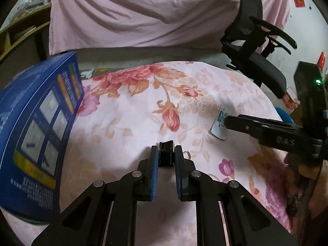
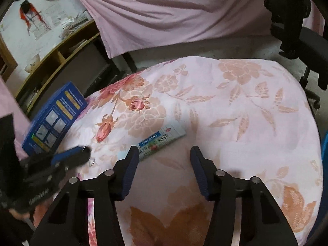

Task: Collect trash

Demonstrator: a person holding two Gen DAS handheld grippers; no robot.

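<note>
A black binder clip [image 1: 166,155] sits between the blue pads of my left gripper [image 1: 166,149], which is shut on it just above the floral cloth [image 1: 127,119]. A wire handle of the clip pokes out to the right. A flat blue-and-white wrapper [image 2: 162,140] lies on the cloth, just ahead of my right gripper [image 2: 164,153]. That gripper stands open, its left finger [image 2: 131,160] at the wrapper's near end and nothing pressed between the pads. In the left wrist view the right gripper [image 1: 227,123] reaches in from the right over the same wrapper [image 1: 217,127].
A blue printed box [image 1: 37,131] stands tilted at the cloth's left edge, also seen as the blue box [image 2: 54,121]. A black office chair [image 1: 256,47] is at the far right, a pink sheet [image 1: 143,10] hangs behind, and a wooden shelf [image 2: 61,61] lies far left.
</note>
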